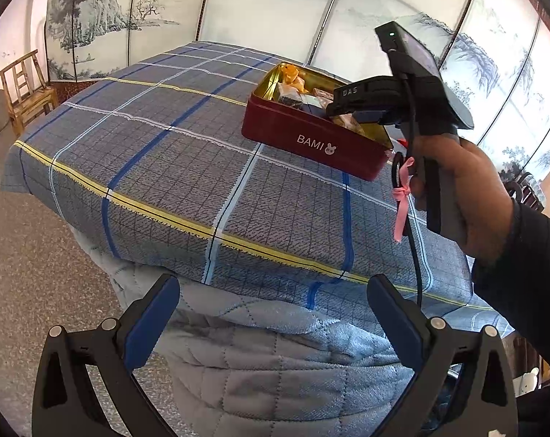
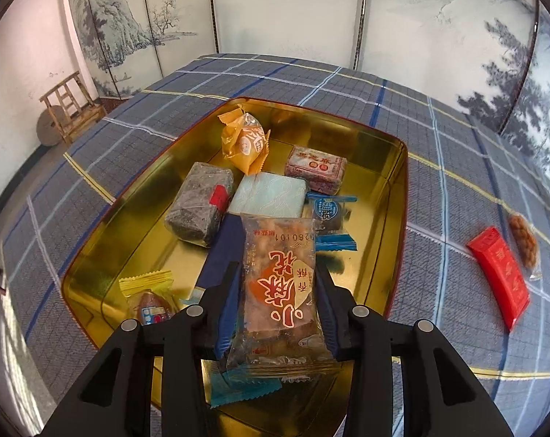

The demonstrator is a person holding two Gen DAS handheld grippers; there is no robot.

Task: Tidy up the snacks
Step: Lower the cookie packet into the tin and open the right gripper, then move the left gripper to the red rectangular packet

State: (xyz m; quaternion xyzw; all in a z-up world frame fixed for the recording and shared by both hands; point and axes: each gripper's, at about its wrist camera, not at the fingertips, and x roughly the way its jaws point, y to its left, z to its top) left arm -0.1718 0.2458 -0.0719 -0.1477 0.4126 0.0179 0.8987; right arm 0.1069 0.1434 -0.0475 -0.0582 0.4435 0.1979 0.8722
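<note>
Snacks lie in an open tin [image 2: 395,167] with a gold inside and red outside, set on a blue checked cloth [image 2: 439,138]. Nearest, the right gripper [image 2: 277,284] hangs over the tin with a clear packet [image 2: 280,284] printed in red between its jaws; whether the pads press it or only flank it I cannot tell. Beyond it in the tin sit a dark block [image 2: 198,204], a pale blue packet [image 2: 267,195], a blue-edged packet [image 2: 329,215], a brown block [image 2: 315,167] and an orange packet [image 2: 244,142]. A red packet [image 2: 501,276] lies on the cloth to the right, outside the tin. The left gripper [image 1: 275,313] is spread wide and empty, off the near edge of the cloth, well apart from the tin.
</note>
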